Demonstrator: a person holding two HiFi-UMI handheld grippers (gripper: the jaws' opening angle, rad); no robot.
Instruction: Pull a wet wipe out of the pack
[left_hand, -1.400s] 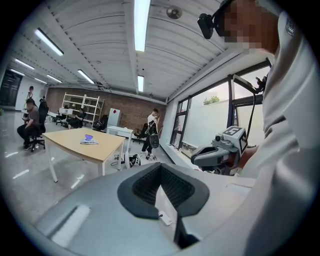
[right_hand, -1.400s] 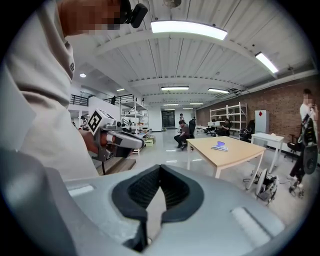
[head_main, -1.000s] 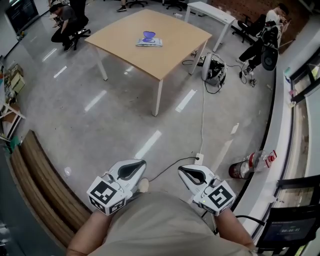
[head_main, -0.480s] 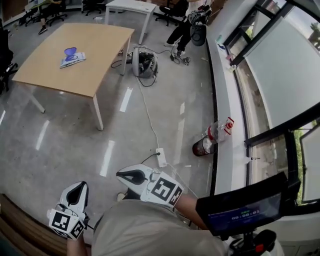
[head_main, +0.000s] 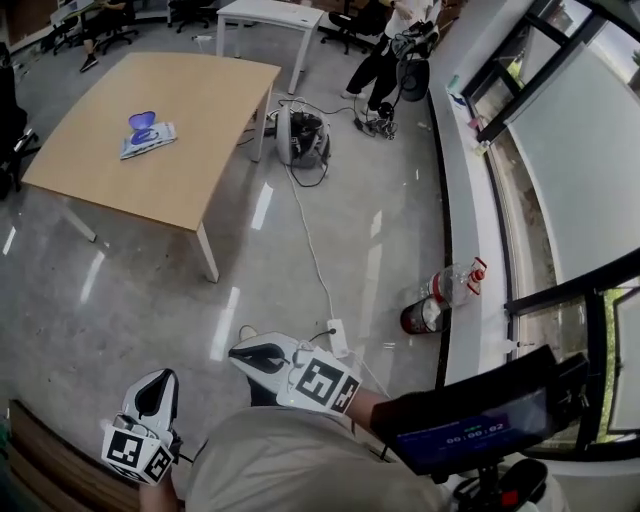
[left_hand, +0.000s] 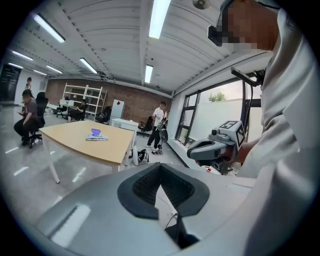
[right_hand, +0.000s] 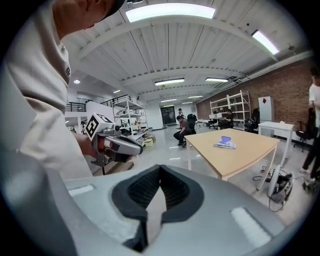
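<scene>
The wet wipe pack (head_main: 148, 137) lies flat on the wooden table (head_main: 190, 150) far ahead, its purple lid flipped up. It also shows small in the left gripper view, where the pack (left_hand: 96, 135) sits on the tabletop, and in the right gripper view as the pack (right_hand: 224, 144). My left gripper (head_main: 157, 380) hangs low at my left hip. My right gripper (head_main: 252, 353) is held in front of my waist. Both are shut with nothing in them, several steps from the table. Jaw tips meet in the left gripper (left_hand: 160, 166) and the right gripper (right_hand: 160, 167).
A plastic bottle (head_main: 441, 296) lies on the floor by the window sill (head_main: 470, 220). A power strip (head_main: 338, 338) and its cable run toward a bag (head_main: 301, 136) beside the table. A white table (head_main: 268, 14) and a seated person (head_main: 385, 55) are beyond. A screen (head_main: 480, 428) stands at my right.
The head view has swung to the right, so the table now sits at upper left. My left gripper has dropped to the lower left; the right one stays near the middle. Both remain shut.
</scene>
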